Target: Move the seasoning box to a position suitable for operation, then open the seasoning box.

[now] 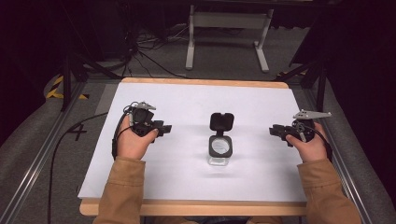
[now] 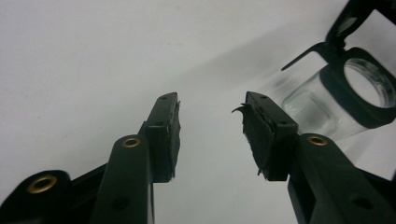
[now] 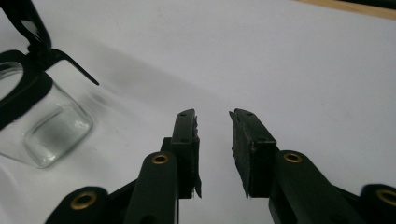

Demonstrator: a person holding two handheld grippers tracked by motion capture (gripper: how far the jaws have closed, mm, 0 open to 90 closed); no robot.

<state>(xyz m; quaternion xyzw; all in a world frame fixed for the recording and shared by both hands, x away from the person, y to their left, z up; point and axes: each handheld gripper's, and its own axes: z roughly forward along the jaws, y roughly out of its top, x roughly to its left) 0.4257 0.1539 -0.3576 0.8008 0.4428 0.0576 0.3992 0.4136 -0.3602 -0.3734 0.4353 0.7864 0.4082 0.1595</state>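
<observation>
Glass jar (image 1: 220, 148) mid-table, black flip lid (image 1: 221, 121) up | left gripper (image 1: 167, 127) near left edge, released, empty | right gripper (image 1: 272, 131) near right edge, released, empty
</observation>
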